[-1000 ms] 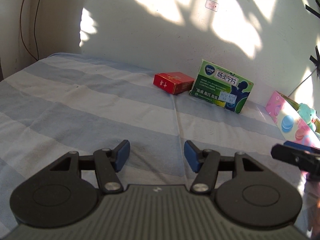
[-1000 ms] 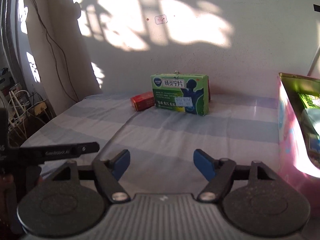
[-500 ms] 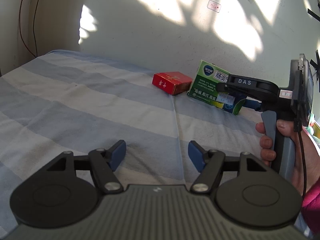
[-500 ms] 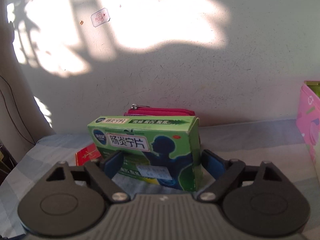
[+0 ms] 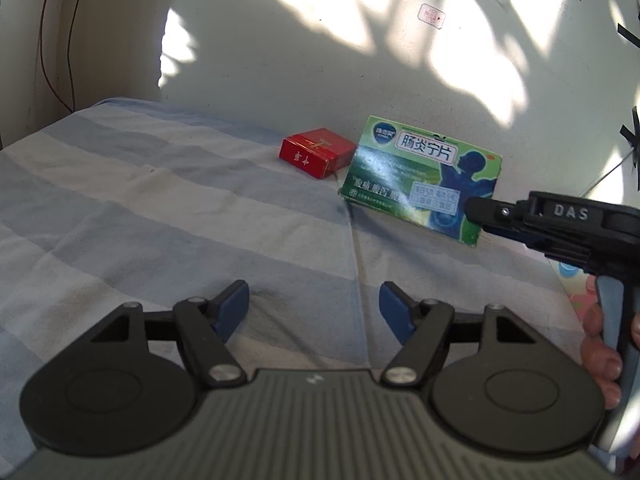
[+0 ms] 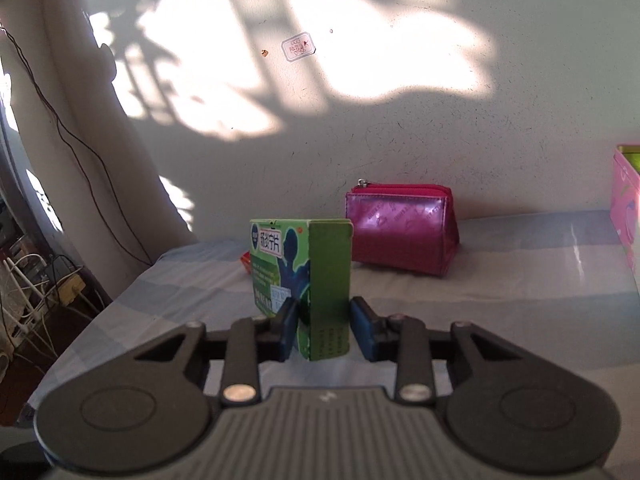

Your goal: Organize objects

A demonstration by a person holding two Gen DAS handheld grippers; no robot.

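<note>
A green medicine box [image 5: 420,178] stands on the striped bed sheet near the wall. In the right wrist view the green medicine box [image 6: 316,280] sits end-on between my right gripper's [image 6: 323,330] blue pads, which have closed in on its two sides. From the left wrist view the right gripper [image 5: 476,210] reaches the box's right end. A small red box [image 5: 316,152] lies left of it. A magenta zip pouch [image 6: 402,228] stands against the wall behind. My left gripper [image 5: 314,312] is open and empty, low over the sheet.
A pink patterned storage box [image 6: 626,200] stands at the right edge of the bed. The white wall runs right behind the objects. Cables and a power strip [image 6: 70,290] lie on the floor beyond the bed's left edge.
My right gripper swung round to the box's narrow end and closed its pads onto it. The left gripper stayed nearly still and open.
</note>
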